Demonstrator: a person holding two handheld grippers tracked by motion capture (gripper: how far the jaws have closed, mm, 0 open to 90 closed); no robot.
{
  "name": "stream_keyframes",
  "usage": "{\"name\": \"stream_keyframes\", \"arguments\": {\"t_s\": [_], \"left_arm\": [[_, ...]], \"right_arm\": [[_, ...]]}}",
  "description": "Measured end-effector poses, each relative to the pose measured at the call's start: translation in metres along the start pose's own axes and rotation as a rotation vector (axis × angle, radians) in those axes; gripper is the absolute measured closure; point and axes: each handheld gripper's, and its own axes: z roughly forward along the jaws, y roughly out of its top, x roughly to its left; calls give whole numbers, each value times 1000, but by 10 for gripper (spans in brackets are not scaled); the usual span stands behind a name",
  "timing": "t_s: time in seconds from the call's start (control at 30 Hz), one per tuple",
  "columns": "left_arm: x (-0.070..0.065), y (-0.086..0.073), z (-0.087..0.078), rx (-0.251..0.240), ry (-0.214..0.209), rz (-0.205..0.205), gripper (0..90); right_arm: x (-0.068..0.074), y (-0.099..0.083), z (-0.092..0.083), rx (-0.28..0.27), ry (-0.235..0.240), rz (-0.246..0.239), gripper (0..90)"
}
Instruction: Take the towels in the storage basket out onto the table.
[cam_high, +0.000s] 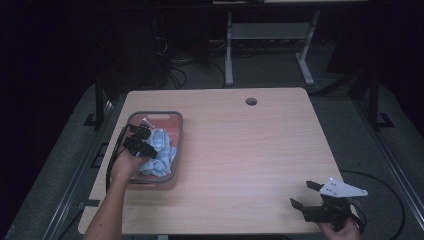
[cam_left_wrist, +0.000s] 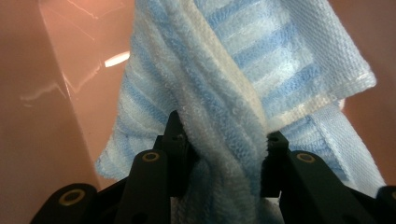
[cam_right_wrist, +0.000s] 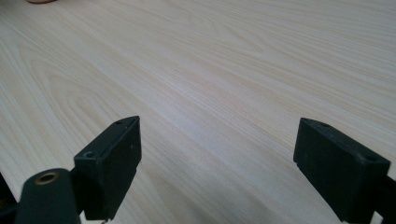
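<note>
The tabletop (cam_high: 240, 150) carries a pink tray (cam_high: 176, 120) at its left edge. In it lies the blue-striped towel (cam_high: 161, 150) — my left tongs (cam_left_wrist: 224, 140) pinch a fold of it; my right tongs (cam_right_wrist: 217, 163) hang wide over bare wood.

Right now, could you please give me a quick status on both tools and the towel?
Left tool shut on blue striped towel inside pink tray. Right tool open, idle over bare table. Nothing in the way.
</note>
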Motion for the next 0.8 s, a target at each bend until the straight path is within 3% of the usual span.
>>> {"name": "stream_keyframes", "arguments": {"t_s": [0.43, 0.8], "left_arm": [[14, -9, -36, -144, -101, -99, 645], [19, -10, -68, -229, -143, -125, 644]], "right_arm": [[-1, 0, -1, 2, -10, 5, 145], [-3, 0, -2, -5, -16, 11, 145]]}}
